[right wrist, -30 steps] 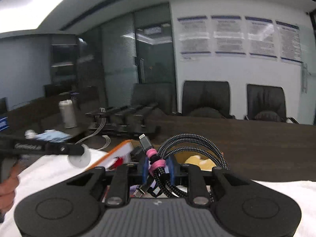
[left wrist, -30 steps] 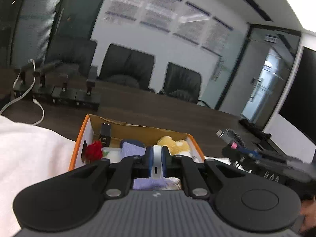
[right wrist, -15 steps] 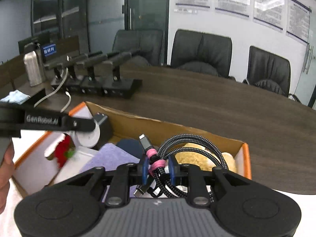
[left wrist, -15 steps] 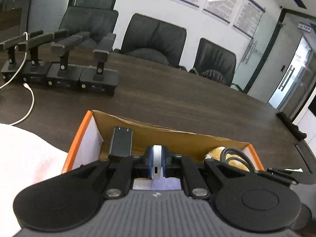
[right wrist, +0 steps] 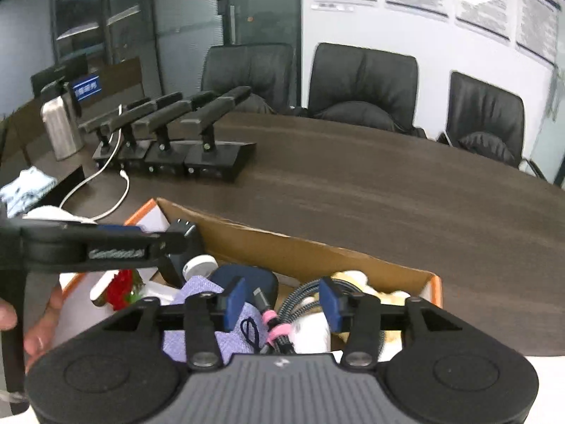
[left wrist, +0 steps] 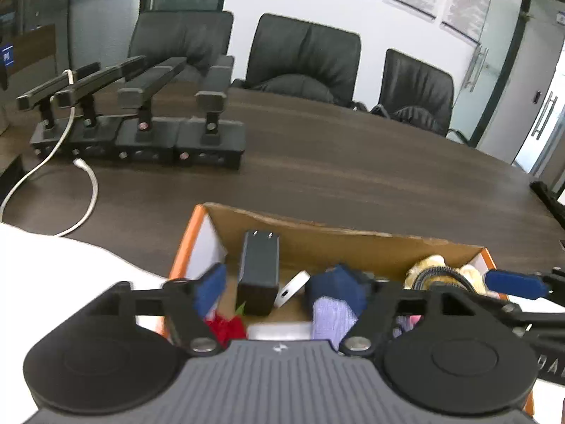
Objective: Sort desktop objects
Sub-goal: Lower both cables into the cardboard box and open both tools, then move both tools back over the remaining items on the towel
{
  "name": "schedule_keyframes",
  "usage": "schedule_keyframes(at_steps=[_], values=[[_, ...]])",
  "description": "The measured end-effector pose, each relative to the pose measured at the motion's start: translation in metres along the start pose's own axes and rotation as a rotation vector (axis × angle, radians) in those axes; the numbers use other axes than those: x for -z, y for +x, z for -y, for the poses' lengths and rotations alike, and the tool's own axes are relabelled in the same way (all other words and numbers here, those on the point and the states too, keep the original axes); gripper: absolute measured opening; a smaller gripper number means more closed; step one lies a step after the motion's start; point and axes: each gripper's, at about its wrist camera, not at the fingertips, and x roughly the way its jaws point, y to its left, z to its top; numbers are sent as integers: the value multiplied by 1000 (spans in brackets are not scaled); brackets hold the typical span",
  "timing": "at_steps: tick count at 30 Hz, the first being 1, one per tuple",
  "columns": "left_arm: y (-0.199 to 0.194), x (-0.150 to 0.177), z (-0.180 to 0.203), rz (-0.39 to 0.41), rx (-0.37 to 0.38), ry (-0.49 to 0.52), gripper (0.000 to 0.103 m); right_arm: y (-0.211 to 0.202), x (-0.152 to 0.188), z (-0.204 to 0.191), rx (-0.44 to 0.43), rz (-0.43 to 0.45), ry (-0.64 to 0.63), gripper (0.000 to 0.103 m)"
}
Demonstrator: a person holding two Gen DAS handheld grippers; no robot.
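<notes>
An orange-edged cardboard box (left wrist: 317, 236) sits on the dark table and shows in the right wrist view too (right wrist: 282, 247). It holds a black charger (left wrist: 259, 275), a white round case (left wrist: 291, 288), a purple cloth (left wrist: 332, 318), a red flower (left wrist: 226, 328), a yellow plush and a braided cable (right wrist: 300, 300) with pink ties. My left gripper (left wrist: 289, 282) is open over the box, with the white case lying below it. My right gripper (right wrist: 284, 302) is open over the cable, which lies loose in the box.
Several black microphone stands (left wrist: 148, 134) and a white cable (left wrist: 81, 190) lie at the far left of the table. A silver bottle (right wrist: 60, 130) stands further left. Black office chairs (left wrist: 303, 56) line the far side. White cloth (left wrist: 53, 265) covers the near table.
Both grippers have come down over the box and opened. The left let go of the white case and the right let go of the braided cable; both now lie in the box.
</notes>
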Motion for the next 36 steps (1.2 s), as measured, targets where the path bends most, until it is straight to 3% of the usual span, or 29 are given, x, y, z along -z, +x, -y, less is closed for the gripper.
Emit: schedule_keyframes(at_steps=[4, 6, 13, 18, 24, 31, 36], values=[[-28, 10, 7, 5, -69, 44, 103, -15, 5, 9, 48, -47, 53, 67], [-40, 19, 10, 1, -112, 82, 103, -19, 13, 15, 67, -109, 91, 81], [-79, 51, 15, -87, -141, 144, 103, -51, 49, 14, 103, -129, 149, 82], [-124, 81, 19, -21, -113, 165, 103, -93, 82, 0, 97, -35, 124, 89], [-163, 129, 22, 54, -83, 169, 103, -131, 132, -22, 94, 61, 79, 89], [-206, 216, 15, 133, 2, 150, 103, -174, 216, -42, 6, 135, 69, 91], [-216, 272, 12, 161, 4, 147, 103, -192, 274, -55, -4, 163, 52, 92]])
